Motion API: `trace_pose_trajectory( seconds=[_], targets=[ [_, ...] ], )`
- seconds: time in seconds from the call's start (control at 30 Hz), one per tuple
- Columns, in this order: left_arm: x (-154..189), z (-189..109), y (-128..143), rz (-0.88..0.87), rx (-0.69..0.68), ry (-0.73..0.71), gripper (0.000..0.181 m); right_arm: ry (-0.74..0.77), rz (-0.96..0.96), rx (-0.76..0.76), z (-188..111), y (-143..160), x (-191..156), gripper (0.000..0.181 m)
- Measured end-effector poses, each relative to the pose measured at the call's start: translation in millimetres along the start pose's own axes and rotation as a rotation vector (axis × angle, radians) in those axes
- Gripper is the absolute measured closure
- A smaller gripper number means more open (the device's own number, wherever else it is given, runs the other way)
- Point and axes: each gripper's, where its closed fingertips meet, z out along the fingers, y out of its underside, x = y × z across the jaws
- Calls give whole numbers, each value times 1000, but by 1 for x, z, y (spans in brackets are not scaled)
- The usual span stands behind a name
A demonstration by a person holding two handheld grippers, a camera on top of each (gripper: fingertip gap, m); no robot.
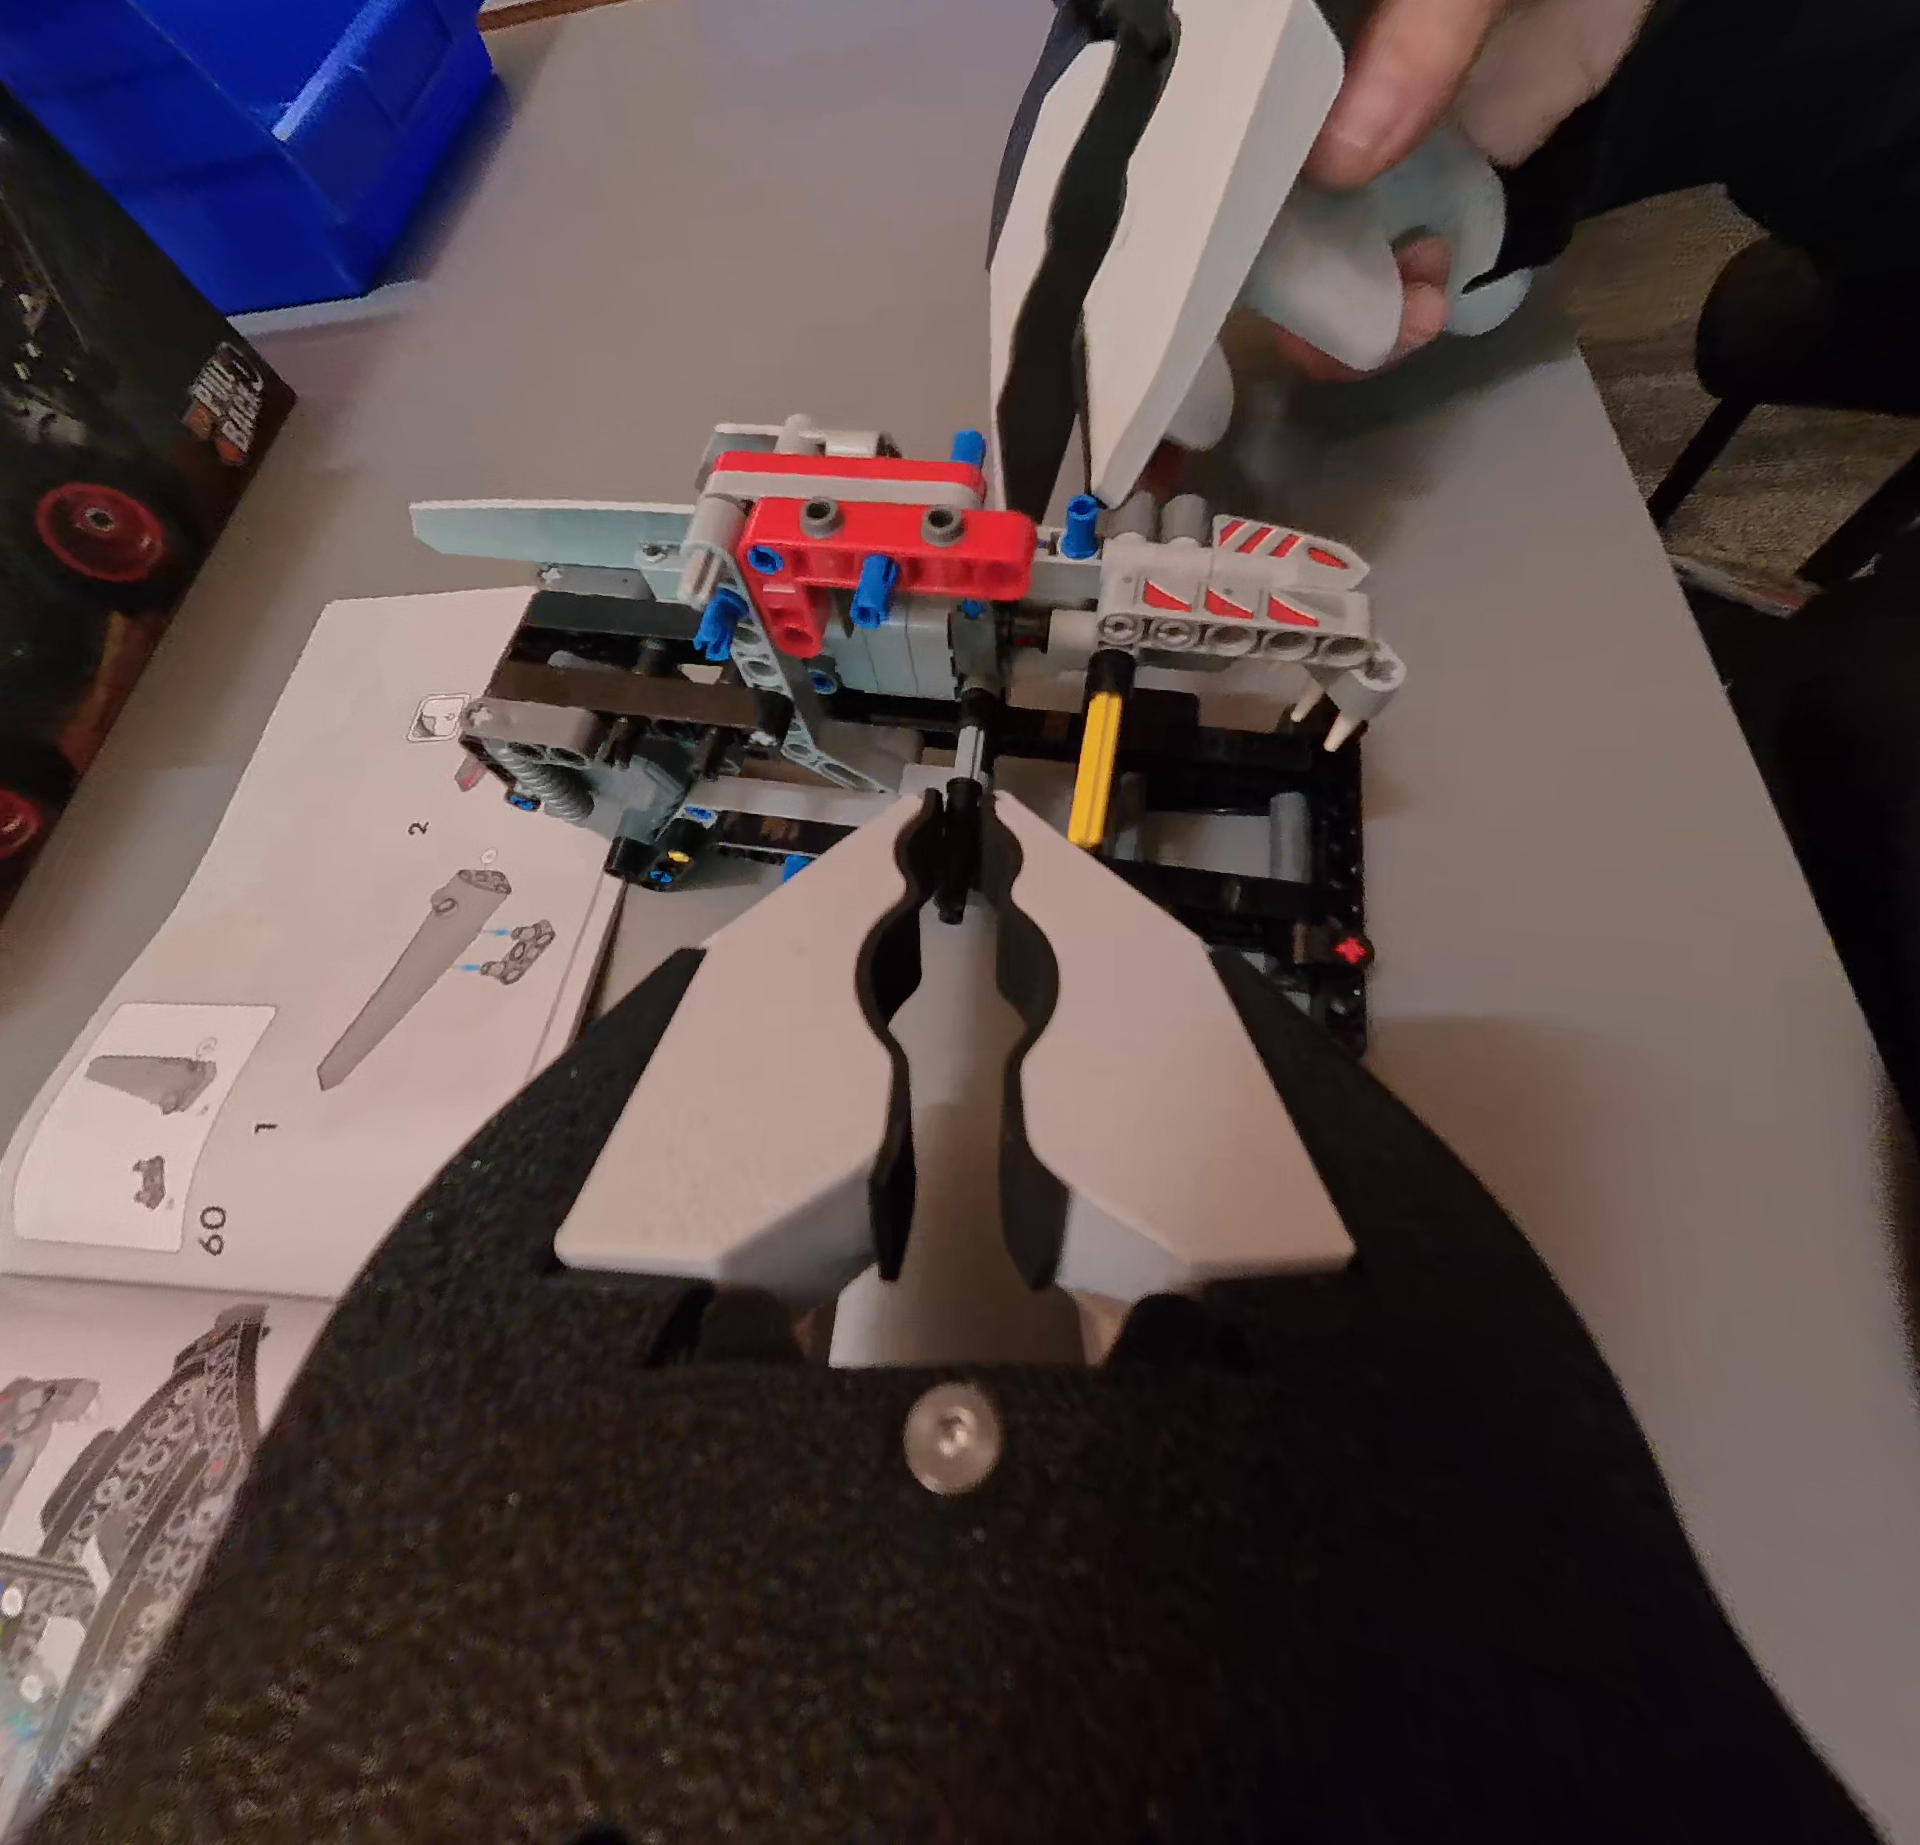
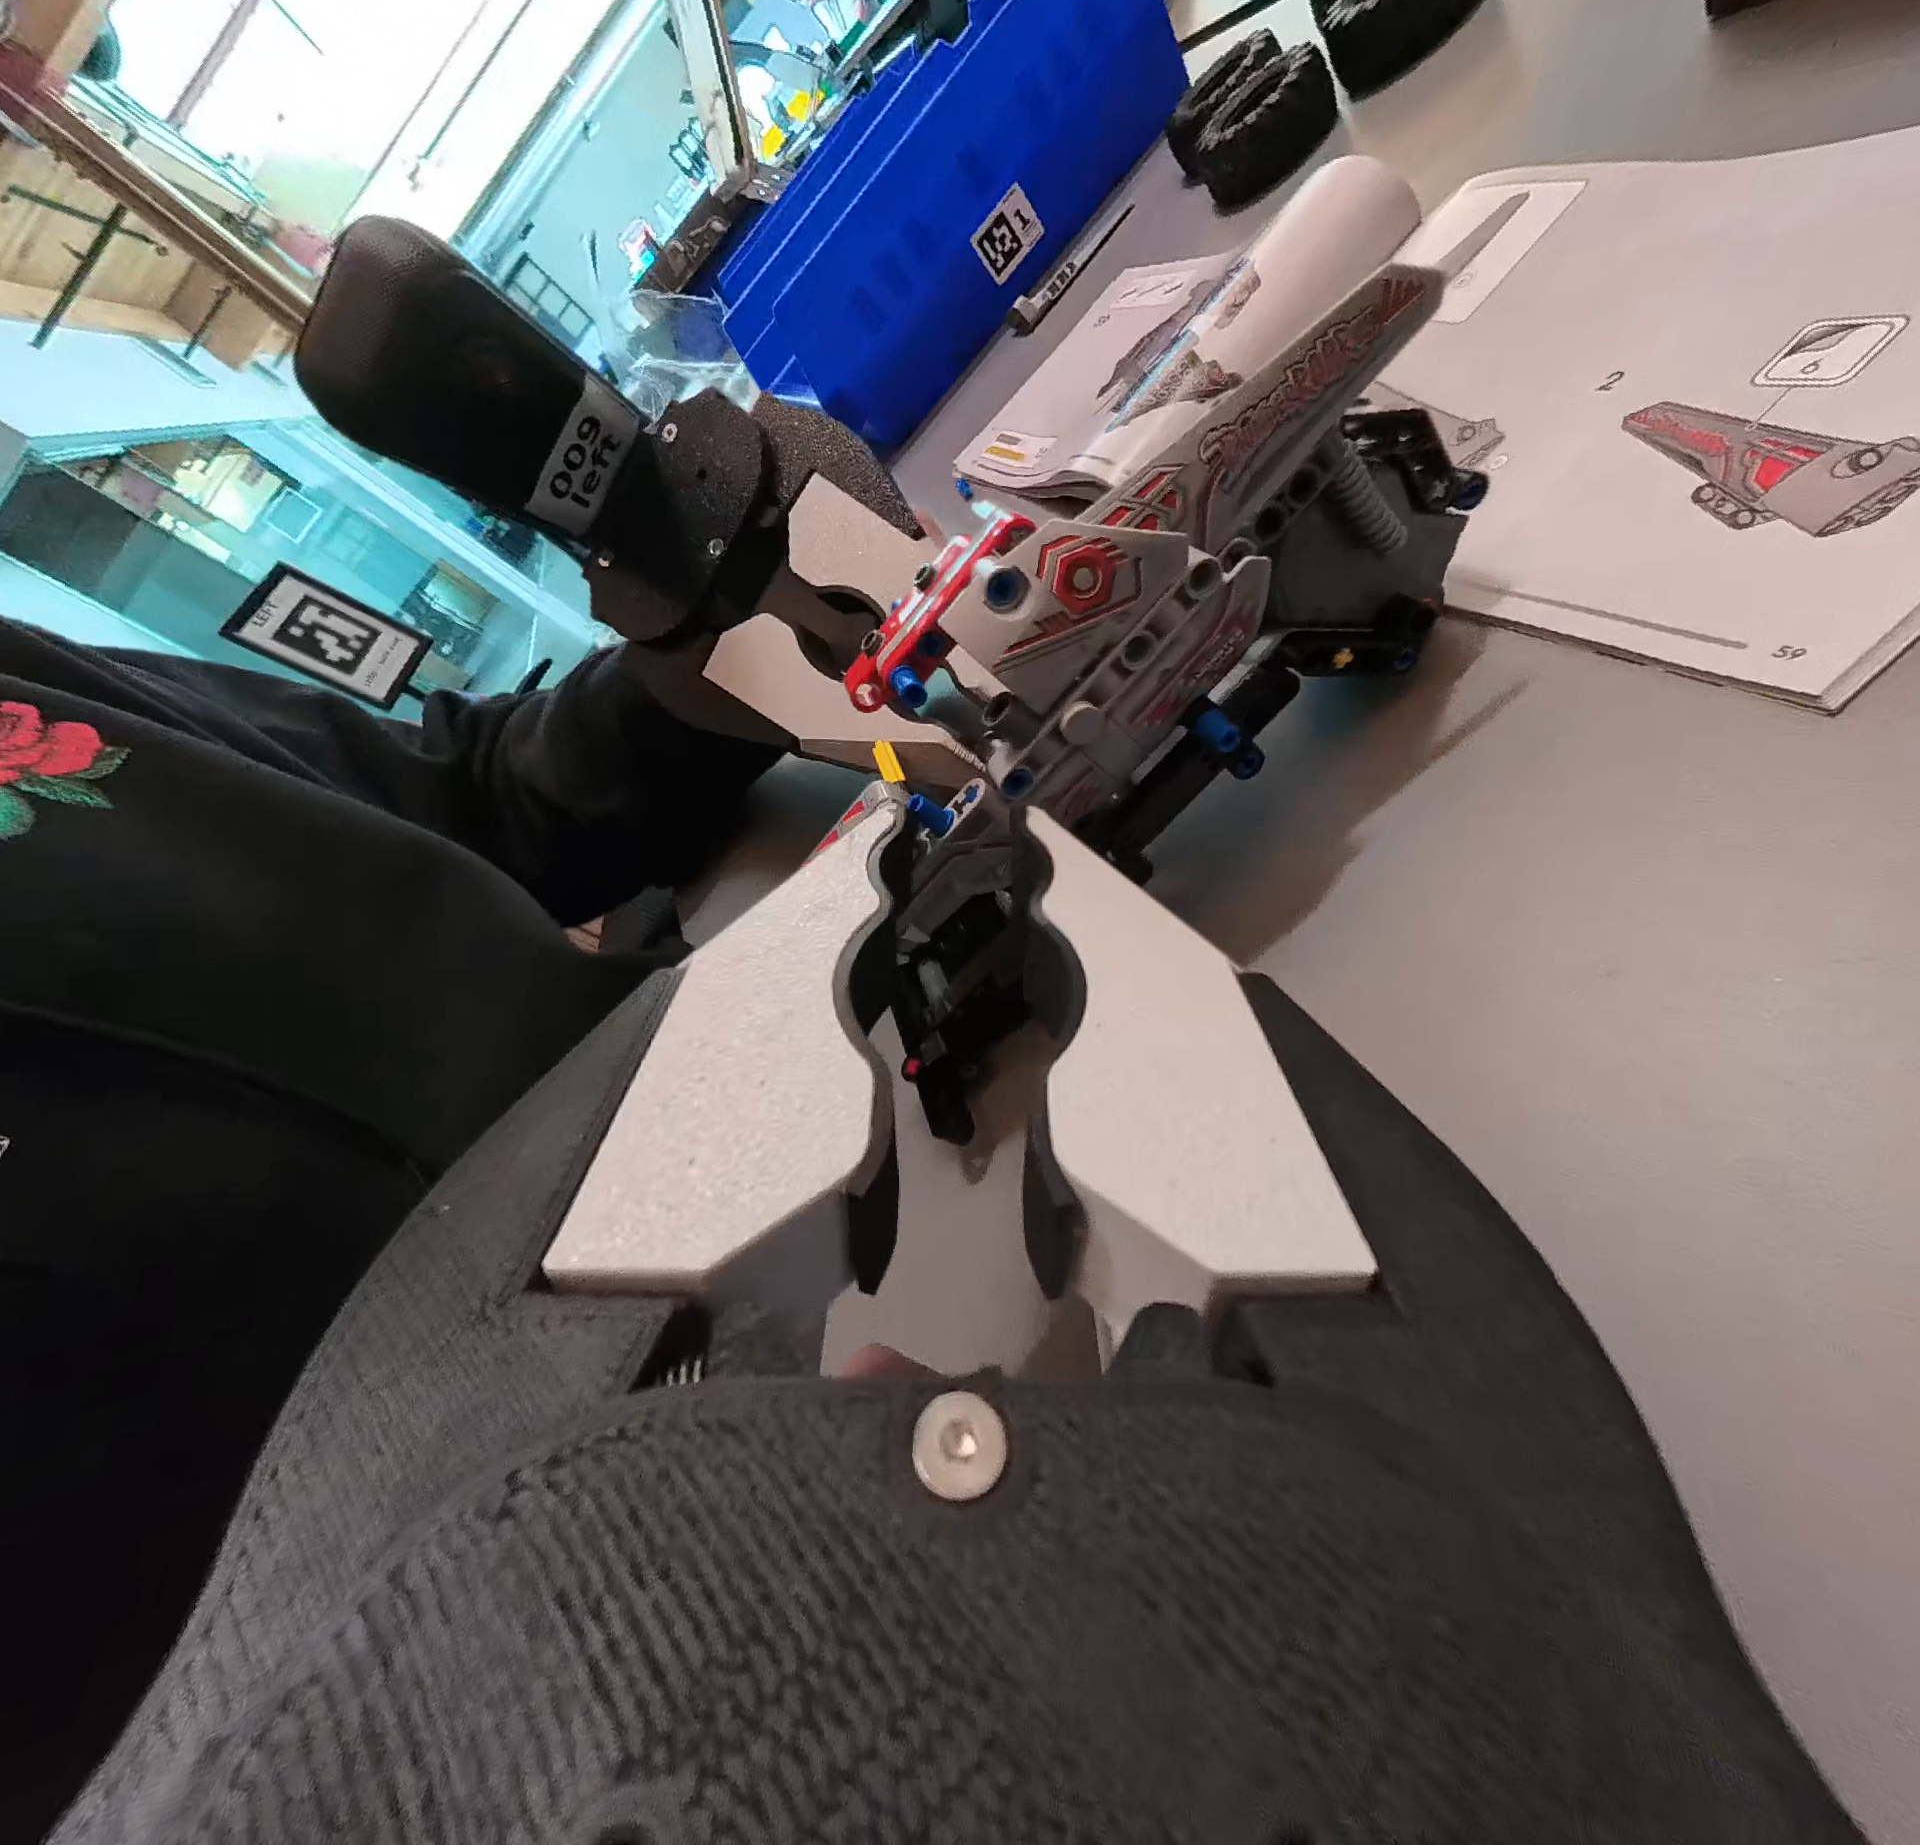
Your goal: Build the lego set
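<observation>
A half-built lego vehicle (image 1: 883, 548) with a red beam, grey stickered panels and a black frame stands on the grey table. It also shows in the right wrist view (image 2: 1101, 590). My left gripper (image 1: 961, 839) is shut on a thin black axle (image 1: 971, 756) that sticks out of the model's near side, next to a yellow axle (image 1: 1096, 767). My right gripper (image 2: 956, 824) comes down from above (image 1: 1075, 502), its tips closed around a blue pin (image 1: 1081, 528) on the model's top edge. That blue pin (image 2: 930, 813) sits by the left fingertip.
The open instruction booklet (image 1: 312, 964) lies left of and partly under the model, and also shows in the right wrist view (image 2: 1662, 465). Blue bins (image 1: 260, 102) stand at the back, the set's dark box (image 1: 104, 507) at the left. Black tyres (image 2: 1257, 112) lie beyond the booklet. The table edge (image 1: 1621, 445) runs close on the right. The gap from one gripper's tips to the other's is roughly 5 cm.
</observation>
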Motion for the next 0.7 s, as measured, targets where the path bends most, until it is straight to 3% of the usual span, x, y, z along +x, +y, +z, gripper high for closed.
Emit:
trace_pose_trajectory(
  seconds=[0.07, 0.17, 0.23, 0.33, 0.43, 0.53, 0.7],
  targets=[
    [-1, 2, -1, -3, 14, 7, 177, 4, 20, 8, -2, -2, 4, 160],
    [-3, 5, -4, 7, 40, 6, 178, 23, 91, 69, -7, -9, 17, 134],
    [-4, 6, -6, 48, 52, 9, 178, 63, 95, 89, -10, -11, 25, 137],
    [-4, 10, -10, 94, 46, 28, 177, 46, 109, 89, -8, -9, 21, 127],
    [-5, 15, -19, 156, 17, 54, 177, 52, 143, 78, -8, -5, 28, 133],
    [-7, 22, -26, 203, -40, 90, 177, 44, 184, 104, -18, -12, 37, 151],
    [-8, 32, -34, 179, -59, 107, 177, 51, 231, 41, -15, -2, 49, 155]
  ],
)
